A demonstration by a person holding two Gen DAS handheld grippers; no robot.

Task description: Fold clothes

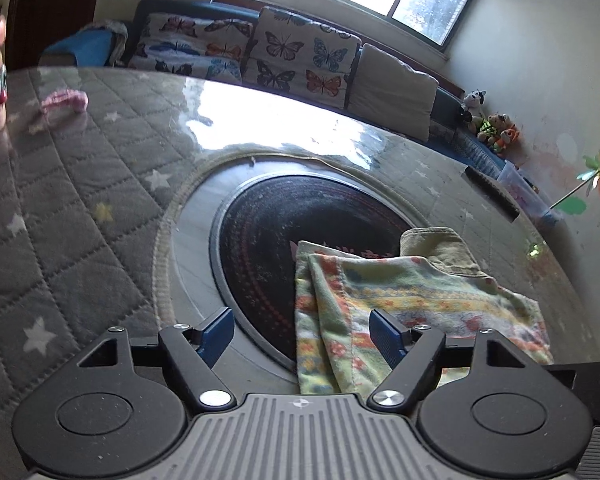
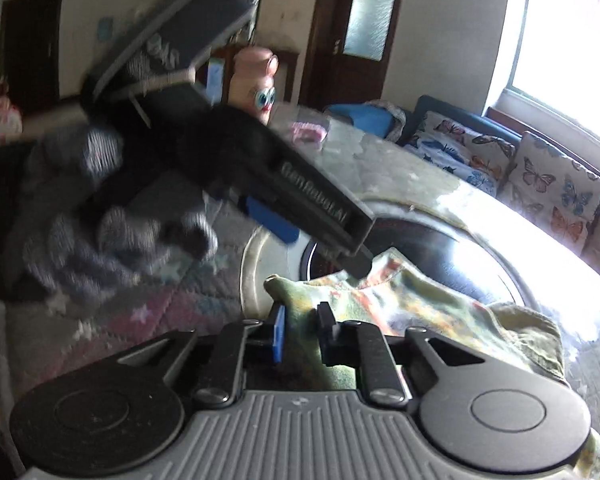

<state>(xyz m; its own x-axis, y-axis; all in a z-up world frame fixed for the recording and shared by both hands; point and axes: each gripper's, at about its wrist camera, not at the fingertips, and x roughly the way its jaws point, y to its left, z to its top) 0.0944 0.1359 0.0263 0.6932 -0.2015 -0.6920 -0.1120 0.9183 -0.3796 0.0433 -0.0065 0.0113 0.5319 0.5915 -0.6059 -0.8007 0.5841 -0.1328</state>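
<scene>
Floral garment (image 2: 384,300) in right claw (image 2: 300,332)

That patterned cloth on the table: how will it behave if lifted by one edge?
Likely floppy: the patterned cloth already lies in soft folds and creases. Probably light, since the right hand-held gripper pinches just a thin edge of it. It may slide easily, as the table looks glossy.
</scene>
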